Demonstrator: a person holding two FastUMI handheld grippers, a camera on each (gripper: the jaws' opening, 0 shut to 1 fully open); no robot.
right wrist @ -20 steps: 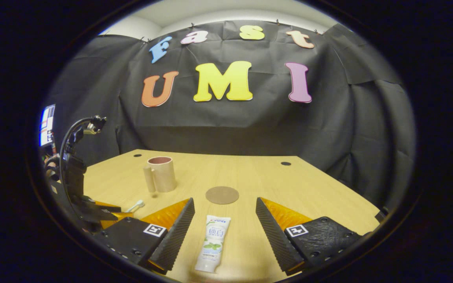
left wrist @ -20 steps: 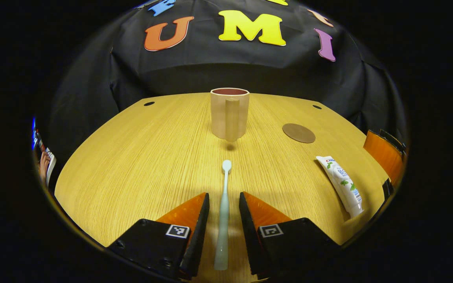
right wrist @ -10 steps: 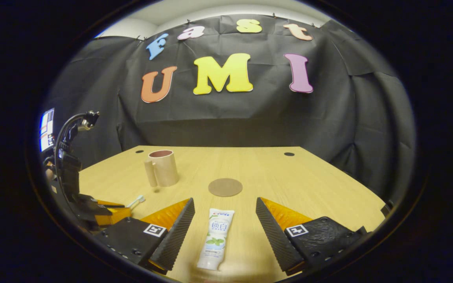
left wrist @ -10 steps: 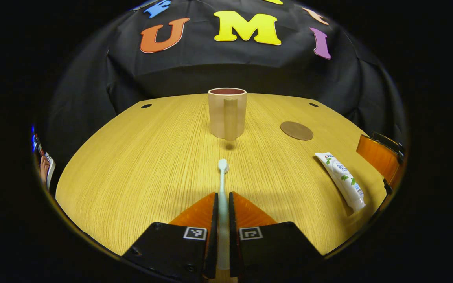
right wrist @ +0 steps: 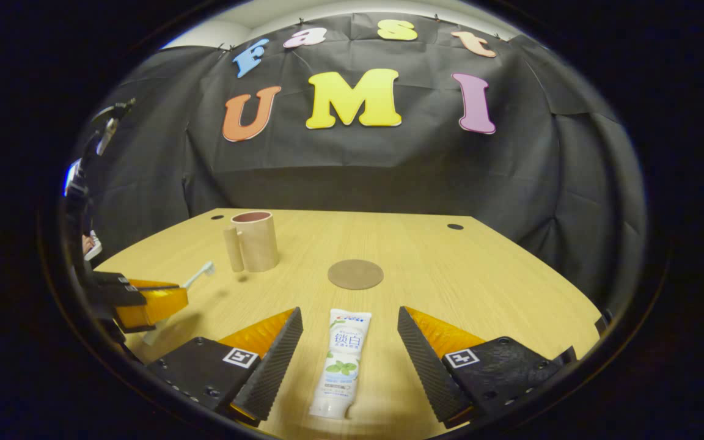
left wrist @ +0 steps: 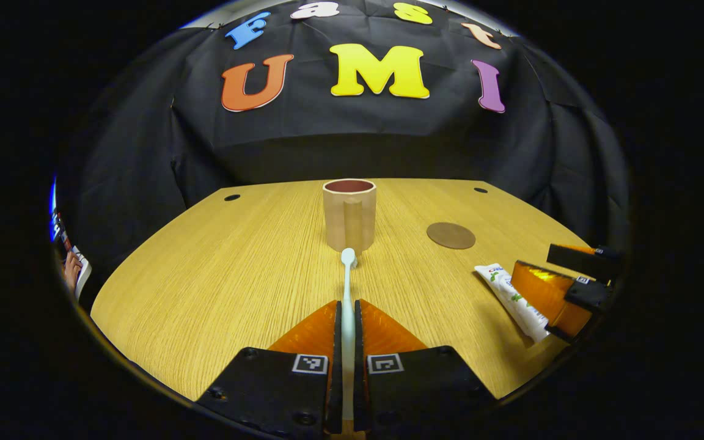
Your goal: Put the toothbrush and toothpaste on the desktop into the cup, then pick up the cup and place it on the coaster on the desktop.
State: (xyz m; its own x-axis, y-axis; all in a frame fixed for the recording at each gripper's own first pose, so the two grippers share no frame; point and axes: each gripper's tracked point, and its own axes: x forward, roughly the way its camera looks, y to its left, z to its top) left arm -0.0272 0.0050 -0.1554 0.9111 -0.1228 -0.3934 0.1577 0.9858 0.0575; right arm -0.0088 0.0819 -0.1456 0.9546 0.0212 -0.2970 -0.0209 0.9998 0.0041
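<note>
In the left gripper view my left gripper (left wrist: pixel 346 305) is shut on the pale toothbrush (left wrist: pixel 347 275), which points at the beige cup (left wrist: pixel 349 214) standing upright ahead. The brown round coaster (left wrist: pixel 451 235) lies to the cup's right. In the right gripper view the same left gripper (right wrist: pixel 162 293) holds the toothbrush (right wrist: pixel 200 272) raised off the table. My right gripper (right wrist: pixel 349 330) is open, its fingers either side of the white toothpaste tube (right wrist: pixel 341 360) lying flat on the table. The cup (right wrist: pixel 255 241) and coaster (right wrist: pixel 355 274) lie beyond. The right gripper (left wrist: pixel 557 293) also shows beside the toothpaste tube (left wrist: pixel 506 298).
The wooden table (left wrist: pixel 223 269) has small round holes near its far edge (left wrist: pixel 231 197). Black cloth wall stands behind it. A hand and a screen show at the far left edge (left wrist: pixel 72 269).
The left gripper closed on the toothbrush and lifted it off the table, tilting up. The right gripper moved forward along the toothpaste, still open.
</note>
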